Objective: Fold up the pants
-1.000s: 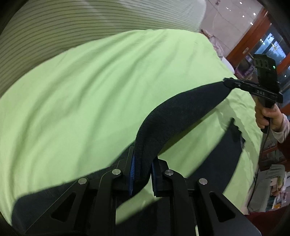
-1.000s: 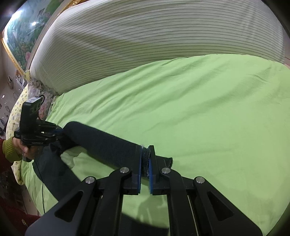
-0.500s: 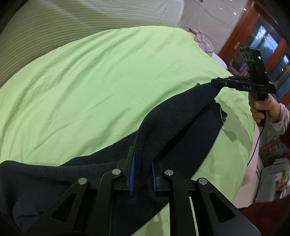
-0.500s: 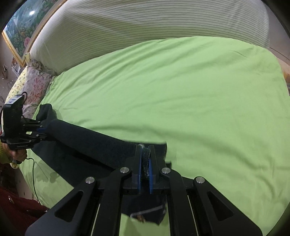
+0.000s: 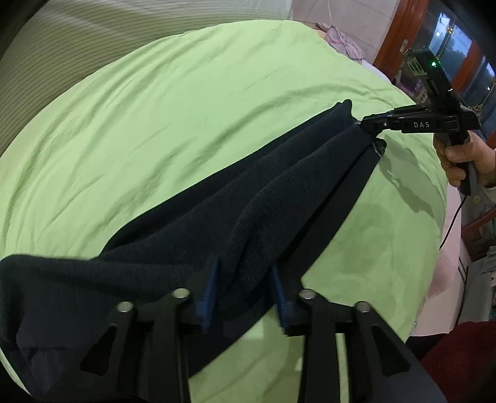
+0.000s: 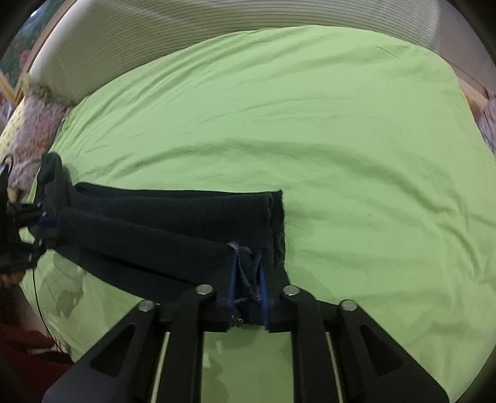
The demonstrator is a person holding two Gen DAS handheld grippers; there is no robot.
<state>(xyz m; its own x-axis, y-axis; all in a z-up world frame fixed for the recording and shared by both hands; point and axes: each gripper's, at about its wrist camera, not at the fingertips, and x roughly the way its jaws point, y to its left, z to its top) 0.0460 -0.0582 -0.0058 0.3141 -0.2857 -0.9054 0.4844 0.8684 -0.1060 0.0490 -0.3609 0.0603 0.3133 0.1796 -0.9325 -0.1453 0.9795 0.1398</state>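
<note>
Honestly about halfway: both the left claw [image 5: 245,294] and right claw [image 6: 248,294] pinch the dark pants [image 5: 279,198], doubled lengthwise, across the green bed [image 6: 279,124] toward 9 o'clock, crosswise folds left.

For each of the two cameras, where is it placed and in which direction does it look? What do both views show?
Left wrist view: sits on the left gripper, looks along its fingers over the dark pants toward the right gripper and the hand holding it.
Right wrist view: sits on the right gripper, looks across the green sheet toward the striped bedding; the left gripper shows at the left edge.
Shared: the pants stretched between both grippers, the green sheet, the striped bedding.
</note>
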